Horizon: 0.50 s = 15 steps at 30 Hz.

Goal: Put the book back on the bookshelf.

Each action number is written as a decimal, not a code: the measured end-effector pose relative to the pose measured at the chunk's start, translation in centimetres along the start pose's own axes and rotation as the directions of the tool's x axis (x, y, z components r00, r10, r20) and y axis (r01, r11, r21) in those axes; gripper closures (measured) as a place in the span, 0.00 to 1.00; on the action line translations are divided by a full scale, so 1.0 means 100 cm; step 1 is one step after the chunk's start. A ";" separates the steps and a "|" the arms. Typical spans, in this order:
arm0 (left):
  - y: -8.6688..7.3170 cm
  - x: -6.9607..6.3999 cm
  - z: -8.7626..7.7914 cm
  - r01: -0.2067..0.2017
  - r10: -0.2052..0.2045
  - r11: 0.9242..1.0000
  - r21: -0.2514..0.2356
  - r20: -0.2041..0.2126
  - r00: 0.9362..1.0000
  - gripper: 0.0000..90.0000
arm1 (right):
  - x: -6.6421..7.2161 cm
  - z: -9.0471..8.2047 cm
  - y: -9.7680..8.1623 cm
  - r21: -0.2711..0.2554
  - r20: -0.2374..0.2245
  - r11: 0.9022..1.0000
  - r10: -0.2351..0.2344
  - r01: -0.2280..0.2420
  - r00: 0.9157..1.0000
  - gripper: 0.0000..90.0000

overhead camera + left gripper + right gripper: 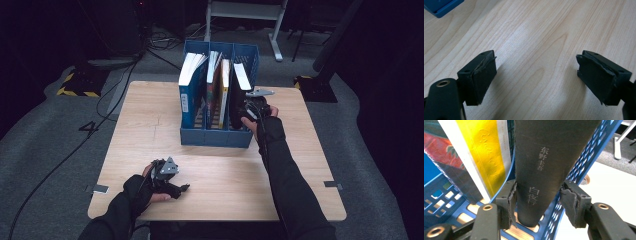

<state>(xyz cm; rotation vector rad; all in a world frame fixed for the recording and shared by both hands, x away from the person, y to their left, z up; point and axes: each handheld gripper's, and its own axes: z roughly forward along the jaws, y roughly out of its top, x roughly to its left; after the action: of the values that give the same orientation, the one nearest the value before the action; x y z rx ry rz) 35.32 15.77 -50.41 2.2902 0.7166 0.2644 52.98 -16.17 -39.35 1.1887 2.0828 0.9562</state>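
At rack's right end compartment, right gripper [537, 200] pinches black book [549, 152] by spine, yellow book [481, 152] just beside. Left gripper [536, 75] spread, empty, low over bare wooden table [225, 185] near front edge. Blue rack [218, 137] mid-table; grey carpet around.

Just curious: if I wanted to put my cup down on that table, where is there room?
Bare wood lies left of the blue book rack, and along the near edge between the left claw and the right sleeve. A narrower strip runs right of the rack. The rack's compartments are crowded with books.
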 end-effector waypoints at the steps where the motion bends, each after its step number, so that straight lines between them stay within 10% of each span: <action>1: 0.000 0.000 0.000 0.001 -0.001 1.000 -0.001 0.000 1.000 0.17 | 0.000 -0.001 0.000 0.000 0.000 1.000 -0.006 0.006 1.000 0.53; 15: 0.000 0.000 0.000 0.001 -0.001 1.000 -0.001 0.000 1.000 0.17 | -0.010 -0.016 -0.001 0.007 -0.001 0.998 -0.059 0.059 0.998 0.44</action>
<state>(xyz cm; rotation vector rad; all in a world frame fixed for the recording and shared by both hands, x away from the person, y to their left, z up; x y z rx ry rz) 35.32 15.76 -50.42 2.2892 0.7172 0.2641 52.17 -17.59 -38.35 1.1239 2.1118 0.9234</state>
